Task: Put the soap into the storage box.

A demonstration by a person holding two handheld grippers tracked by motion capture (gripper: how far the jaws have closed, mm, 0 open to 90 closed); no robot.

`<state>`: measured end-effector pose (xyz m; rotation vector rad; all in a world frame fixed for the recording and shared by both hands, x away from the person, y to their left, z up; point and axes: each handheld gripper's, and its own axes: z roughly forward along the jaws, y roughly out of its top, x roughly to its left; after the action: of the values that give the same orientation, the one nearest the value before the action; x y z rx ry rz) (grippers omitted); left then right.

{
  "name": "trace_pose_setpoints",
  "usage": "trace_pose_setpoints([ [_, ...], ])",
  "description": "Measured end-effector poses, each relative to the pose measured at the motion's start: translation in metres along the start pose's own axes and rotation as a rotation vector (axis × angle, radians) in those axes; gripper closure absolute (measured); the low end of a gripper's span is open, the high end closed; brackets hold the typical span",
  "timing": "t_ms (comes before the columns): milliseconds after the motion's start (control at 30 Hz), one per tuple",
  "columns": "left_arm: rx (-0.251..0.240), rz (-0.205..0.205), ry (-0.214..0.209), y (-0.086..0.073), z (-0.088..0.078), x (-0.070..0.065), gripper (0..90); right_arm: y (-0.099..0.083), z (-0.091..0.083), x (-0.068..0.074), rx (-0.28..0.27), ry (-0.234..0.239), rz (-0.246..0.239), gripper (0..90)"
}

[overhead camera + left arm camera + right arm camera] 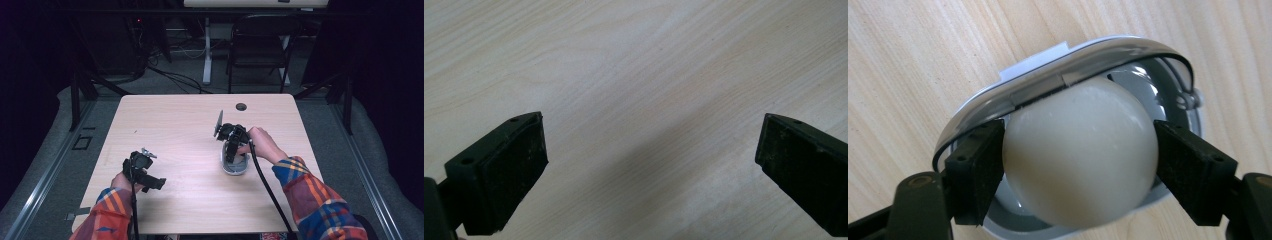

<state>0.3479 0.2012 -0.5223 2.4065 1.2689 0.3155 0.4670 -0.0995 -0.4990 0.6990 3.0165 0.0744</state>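
While the two black jaws of the right gripper [1079,165] are pressed against its sides, a smooth cream-white ball [1079,155], shaped a bit like an egg, is held between them. One jaw is seen touching each side of the ball in the right gripper view. The ball is sitting partly inside a shallow white and grey holder [1013,95] with a shiny rim, and the rim is curved over the top of the ball. A small white tab is seen sticking out behind the rim. The holder is resting on the pale wooden bench [908,60].

From the high view, the right gripper [233,150] is seen pointing down into the holder [235,167], right of the middle of the bench [185,125]. It is held by a hand [262,142] in a plaid sleeve.

The jaws of the left gripper [651,165] are spread wide, and nothing is held between them; bare wood is seen in the gap. In the high view the left gripper [142,172] is found near the front left of the bench, well apart from the holder. A dark chair [260,45] is seen on the floor beyond the bench.
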Motion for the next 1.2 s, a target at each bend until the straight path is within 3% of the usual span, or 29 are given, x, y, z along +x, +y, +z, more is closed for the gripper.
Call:
trace_pose_setpoints([
  [333,0.006,0.005,0.004,0.0,0.0,-0.001,0.2,-0.015,-0.023,0.002,-0.071,-0.02,0.009,15.3],
  [733,0.004,0.003,0.005,0.0,0.0,-0.001,0.2,-0.048,-0.05,0.007,-0.142,-0.058,0.037,7.6],
  [933,0.007,0.005,0.004,0.0,0.0,-0.001,0.2,-0.069,-0.056,0.008,-0.136,-0.08,0.052,1.3],
  [1200,0.006,0.005,0.007,0.0,-0.001,-0.001,0.2,-0.1,-0.052,0.007,-0.112,-0.087,0.072,0.4],
])
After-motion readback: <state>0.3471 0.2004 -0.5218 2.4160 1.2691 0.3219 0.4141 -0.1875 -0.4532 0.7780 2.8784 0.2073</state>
